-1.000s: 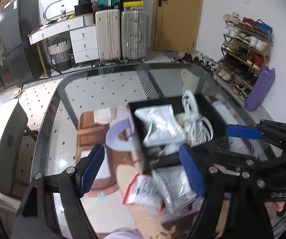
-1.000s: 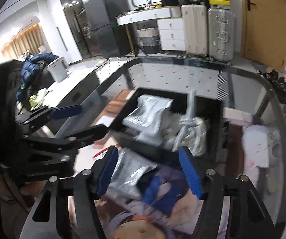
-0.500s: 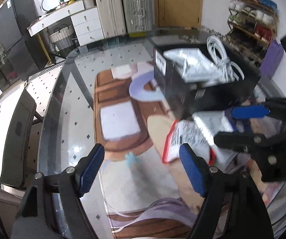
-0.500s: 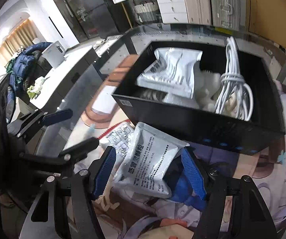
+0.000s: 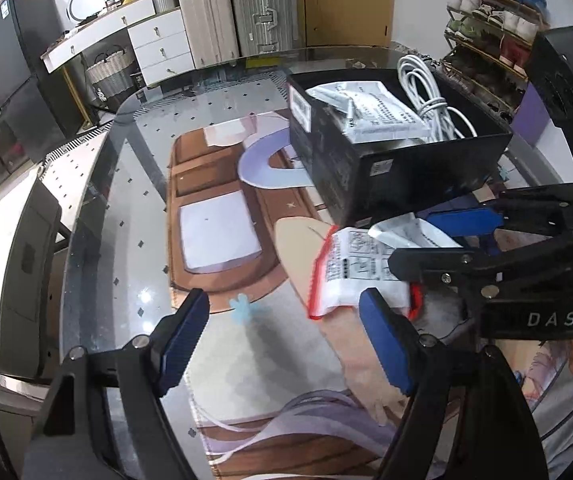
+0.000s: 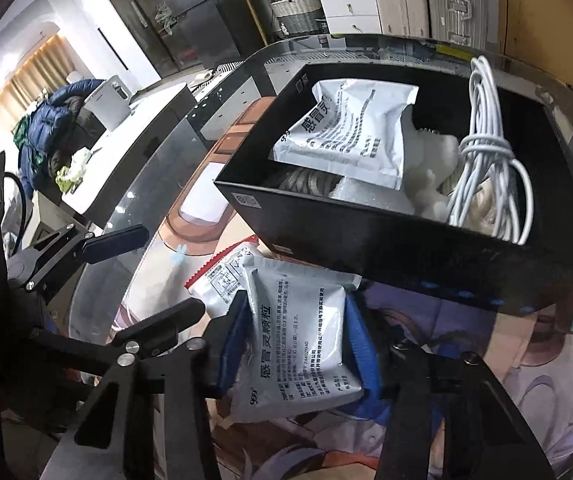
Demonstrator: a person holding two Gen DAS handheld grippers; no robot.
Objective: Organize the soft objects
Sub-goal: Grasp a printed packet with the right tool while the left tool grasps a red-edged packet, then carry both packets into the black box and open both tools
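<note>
A black box (image 6: 426, 256) on the printed mat holds a white sachet (image 6: 350, 132), a coiled white cable (image 6: 490, 168) and white soft stuff. My right gripper (image 6: 298, 344) is shut on a second white sachet (image 6: 302, 332) that lies in front of the box. A red-edged zip bag (image 6: 216, 276) lies to its left, partly under it. In the left wrist view the box (image 5: 390, 160), the zip bag (image 5: 350, 272) and the right gripper (image 5: 438, 240) show at right. My left gripper (image 5: 282, 340) is open and empty over the mat, left of the zip bag.
The glass table (image 5: 98, 240) carries a printed mat (image 5: 214, 232). Suitcases (image 5: 234, 8), a white drawer unit (image 5: 158, 40) and a shoe rack (image 5: 490, 20) stand beyond it. A white counter with a blue jacket (image 6: 54, 128) is at left.
My right gripper has closed its fingers on the white sachet in front of the box. Both views have moved closer to the table.
</note>
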